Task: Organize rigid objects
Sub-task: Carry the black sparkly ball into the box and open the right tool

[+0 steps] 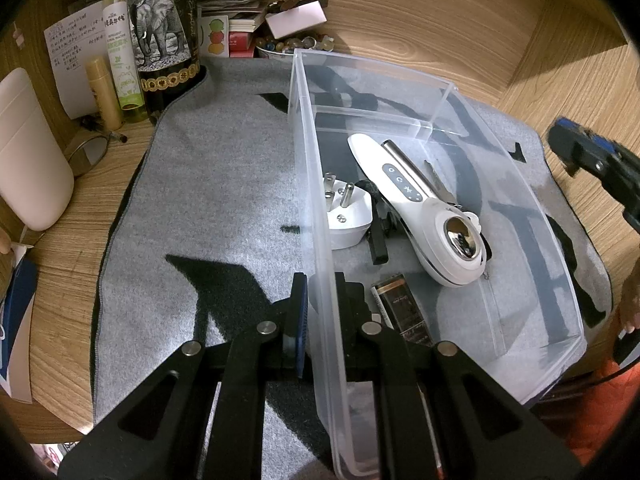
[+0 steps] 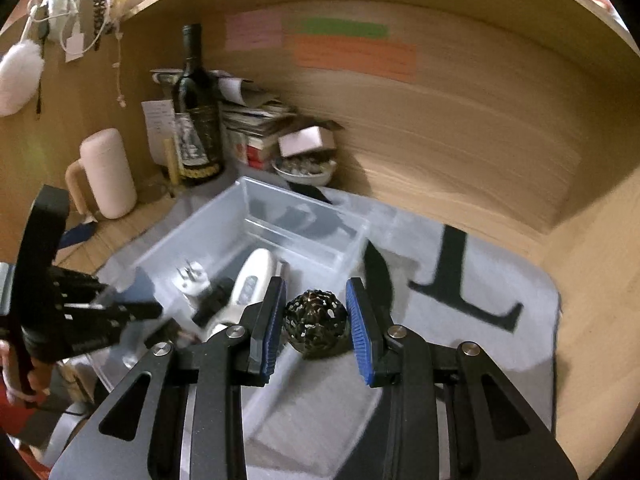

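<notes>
Perforated metal ball, dark and openwork, sits between the blue pads of the right gripper, jaws partly open and clamped on its sides, at about six o'clock in the right wrist view. It hangs just by the near right corner of the clear plastic bin, likely on its way in.

The left gripper is closed on the bin's near wall at six o'clock in the left wrist view, probably to keep the light bin from sliding on the grey mat.

Only the left view shows the contents clearly: a white plug adapter at centre, a white handheld device toward three o'clock, a dark battery near the wall. The ball appears only in the right view.
</notes>
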A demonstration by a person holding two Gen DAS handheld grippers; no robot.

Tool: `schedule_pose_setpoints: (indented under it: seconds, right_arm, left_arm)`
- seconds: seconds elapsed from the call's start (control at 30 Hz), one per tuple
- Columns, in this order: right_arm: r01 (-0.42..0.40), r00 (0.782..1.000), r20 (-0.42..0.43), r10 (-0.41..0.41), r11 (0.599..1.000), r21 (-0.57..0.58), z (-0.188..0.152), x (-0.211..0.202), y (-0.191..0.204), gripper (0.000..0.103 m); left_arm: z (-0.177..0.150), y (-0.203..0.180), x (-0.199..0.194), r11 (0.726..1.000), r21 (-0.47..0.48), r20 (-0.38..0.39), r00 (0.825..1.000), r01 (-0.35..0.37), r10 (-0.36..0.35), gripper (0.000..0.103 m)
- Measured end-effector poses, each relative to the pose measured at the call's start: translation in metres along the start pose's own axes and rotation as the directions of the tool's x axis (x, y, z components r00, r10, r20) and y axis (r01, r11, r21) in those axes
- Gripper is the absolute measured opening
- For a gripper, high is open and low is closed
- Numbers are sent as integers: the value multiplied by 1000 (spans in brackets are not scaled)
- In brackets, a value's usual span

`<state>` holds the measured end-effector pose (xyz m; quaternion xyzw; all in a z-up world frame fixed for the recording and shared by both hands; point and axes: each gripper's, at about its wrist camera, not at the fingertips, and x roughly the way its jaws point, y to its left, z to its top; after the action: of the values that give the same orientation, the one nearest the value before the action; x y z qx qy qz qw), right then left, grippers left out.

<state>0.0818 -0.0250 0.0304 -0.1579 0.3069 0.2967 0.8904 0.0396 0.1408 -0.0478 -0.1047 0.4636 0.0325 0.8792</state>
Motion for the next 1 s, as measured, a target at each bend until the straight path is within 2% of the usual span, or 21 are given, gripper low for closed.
schedule_pose_setpoints:
  seconds: [0.3,0.47,0.87,1.0]
  right_arm:
    - [-67,995,-72,63,996,-58,11,40,22,29]
    - [-75,989,-133,64,994,-78,9,61,29,29]
    - [-71,978,-200,53,994,-82,6,77,26,29]
    - [-69,980,-194,52,994,-82,6,74,27,42]
  left_arm:
    - [0,0,0,1000,-1,1,1000,1,-1,10]
    - [0,0,0,1000,-2,1,1000,1,-1,10]
    - [0,0,0,1000,-1,1,1000,1,-1,10]
    - [0,0,0,1000,-2,1,1000,1,-1,10]
